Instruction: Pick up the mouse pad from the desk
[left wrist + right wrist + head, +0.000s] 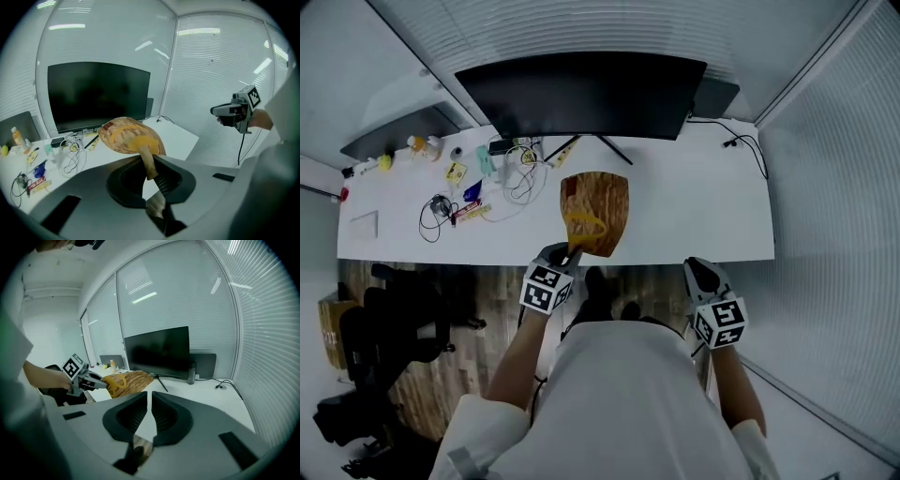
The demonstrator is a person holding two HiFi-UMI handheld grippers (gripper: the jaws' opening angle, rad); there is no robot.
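Note:
The mouse pad (596, 210) is a brown sheet with a wood-grain and orange pattern. It hangs in the air over the front edge of the white desk (703, 211), bent and clear of the surface. My left gripper (571, 254) is shut on its near edge; in the left gripper view the pad (127, 136) fans out beyond the closed jaws of that gripper (149, 161). My right gripper (701, 272) hovers off the desk's front edge to the right, shut and empty (150, 397). The right gripper view shows the pad (131, 380) and the left gripper (96, 382) at the left.
A large dark monitor (581, 92) stands at the back of the desk. Cables, bottles and small items (473, 183) crowd the desk's left part. A black office chair (389, 323) stands on the wooden floor at the left. Glass walls with blinds enclose the room.

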